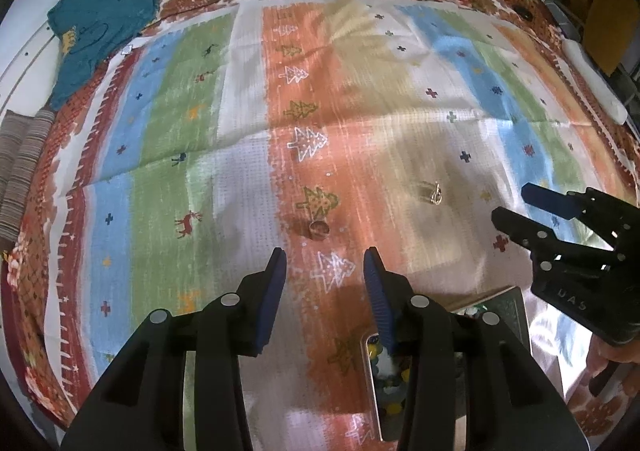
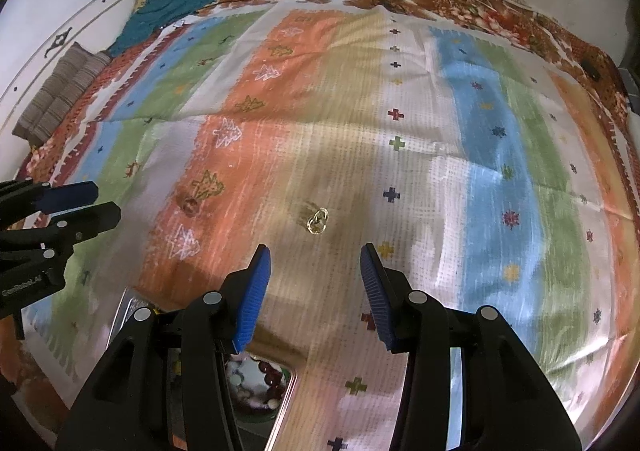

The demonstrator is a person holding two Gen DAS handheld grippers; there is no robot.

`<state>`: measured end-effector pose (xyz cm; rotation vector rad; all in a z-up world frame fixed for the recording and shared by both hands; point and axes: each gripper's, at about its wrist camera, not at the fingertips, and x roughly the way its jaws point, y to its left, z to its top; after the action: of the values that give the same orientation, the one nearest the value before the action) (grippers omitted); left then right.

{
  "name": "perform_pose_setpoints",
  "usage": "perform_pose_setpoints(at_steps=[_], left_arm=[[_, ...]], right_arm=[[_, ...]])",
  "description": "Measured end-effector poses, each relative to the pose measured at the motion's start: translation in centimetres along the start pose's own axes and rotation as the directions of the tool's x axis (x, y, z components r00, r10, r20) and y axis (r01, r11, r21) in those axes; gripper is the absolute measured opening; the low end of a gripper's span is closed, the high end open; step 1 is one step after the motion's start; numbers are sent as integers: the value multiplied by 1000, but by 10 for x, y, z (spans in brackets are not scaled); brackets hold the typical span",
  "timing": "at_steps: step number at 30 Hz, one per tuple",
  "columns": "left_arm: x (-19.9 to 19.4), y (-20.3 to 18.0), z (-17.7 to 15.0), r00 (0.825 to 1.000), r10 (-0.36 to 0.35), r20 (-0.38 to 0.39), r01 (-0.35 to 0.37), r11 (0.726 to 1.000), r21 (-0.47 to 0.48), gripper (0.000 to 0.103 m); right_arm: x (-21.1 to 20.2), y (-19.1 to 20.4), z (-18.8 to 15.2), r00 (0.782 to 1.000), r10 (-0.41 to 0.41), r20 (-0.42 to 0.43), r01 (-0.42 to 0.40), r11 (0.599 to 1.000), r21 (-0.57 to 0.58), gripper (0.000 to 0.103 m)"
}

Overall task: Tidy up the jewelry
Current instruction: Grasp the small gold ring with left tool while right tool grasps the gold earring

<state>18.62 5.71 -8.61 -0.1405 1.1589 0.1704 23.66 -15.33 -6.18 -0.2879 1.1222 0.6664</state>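
**Two pieces of jewelry lie loose on the striped cloth, both grippers spread**

Left wrist view: the left gripper hangs over the striped cloth with its blue pads spread apart and nothing between them. Just beyond the tips, on the orange stripe beside a green tree motif, lies a copper-coloured ring. Further right, on the beige stripe, sits a small gold earring, well apart from the ring. The right gripper comes in from the right edge of the cloth, its fingers parted and empty, near the earring but not touching it. Below the left gripper, at the near edge of the cloth, a metal-rimmed tray of mixed beads shows partly behind the fingers. A teal garment lies at the far left corner.

Right wrist view: the right gripper is spread wide, with the gold earring on the cloth just ahead of the gap. The copper-coloured ring lies to the left on the orange stripe. The left gripper enters at the left edge, fingers parted. The tray sits under the fingers at the near edge.
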Motion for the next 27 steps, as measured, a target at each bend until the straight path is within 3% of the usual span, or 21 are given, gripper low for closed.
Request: perform_pose_setpoints(at_steps=[27], left_arm=[[86,14,22,985,8,-170,-11,1000,-14,41]], right_arm=[[74,0,23,990,15,-142,-18,1000,-20,47]])
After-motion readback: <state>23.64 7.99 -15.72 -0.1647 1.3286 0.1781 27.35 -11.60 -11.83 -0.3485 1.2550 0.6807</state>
